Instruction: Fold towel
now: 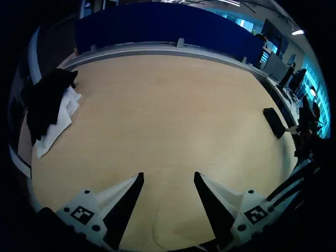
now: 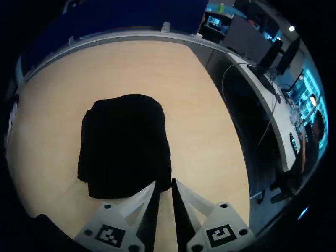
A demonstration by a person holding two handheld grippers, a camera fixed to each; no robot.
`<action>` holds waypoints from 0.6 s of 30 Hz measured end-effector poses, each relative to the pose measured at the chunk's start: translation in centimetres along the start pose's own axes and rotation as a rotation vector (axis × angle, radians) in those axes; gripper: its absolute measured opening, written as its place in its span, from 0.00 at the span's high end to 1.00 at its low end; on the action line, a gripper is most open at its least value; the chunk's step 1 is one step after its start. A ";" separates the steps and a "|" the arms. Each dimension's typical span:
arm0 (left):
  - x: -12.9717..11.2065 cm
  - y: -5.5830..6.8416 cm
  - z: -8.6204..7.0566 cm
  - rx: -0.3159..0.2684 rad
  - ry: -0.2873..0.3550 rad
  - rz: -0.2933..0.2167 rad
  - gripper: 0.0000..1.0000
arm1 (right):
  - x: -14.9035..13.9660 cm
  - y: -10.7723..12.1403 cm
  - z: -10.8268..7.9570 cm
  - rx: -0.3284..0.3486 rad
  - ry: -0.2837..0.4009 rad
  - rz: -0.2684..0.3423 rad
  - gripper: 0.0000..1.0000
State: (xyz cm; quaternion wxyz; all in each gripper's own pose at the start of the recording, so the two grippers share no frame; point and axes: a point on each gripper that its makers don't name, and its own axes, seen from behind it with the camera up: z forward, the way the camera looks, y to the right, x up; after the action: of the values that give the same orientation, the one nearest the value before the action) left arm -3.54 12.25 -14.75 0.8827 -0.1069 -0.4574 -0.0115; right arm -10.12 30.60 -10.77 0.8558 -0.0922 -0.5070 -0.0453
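— Hovering your right hand-held gripper (image 2: pixel 164 181) nearly clenched at the near edge of the folded black cloth towel (image 2: pixel 124 143): pinching it?
— Can't tell. If cloth is caught, lifting would drag the fold open across the pale wooden bench (image 2: pixel 201 126).
— Your left hand-held gripper (image 1: pixel 168 174)?
— Released over bare bench; black-and-white cloth heap (image 1: pixel 50 109) far off.

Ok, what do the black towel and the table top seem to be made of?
The black towel looks like soft matte cloth, perhaps terry: rounded folded edges, no shine. The table top looks like smooth laminate or veneer in a pale wood tone: an even colour with a soft sheen. Which of the two it is, I cannot tell.
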 end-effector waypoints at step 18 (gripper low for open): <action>0.2 -0.2 -0.2 0.008 -0.002 0.005 0.12 | 2.4 -4.7 -1.8 0.101 0.162 -0.018 0.03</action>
State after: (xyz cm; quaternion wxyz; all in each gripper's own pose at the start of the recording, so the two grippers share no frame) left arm -3.27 11.99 -14.68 0.8828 -0.1047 -0.4580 -0.0075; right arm -8.24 25.70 -8.98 0.8970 -0.0405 -0.4387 -0.0349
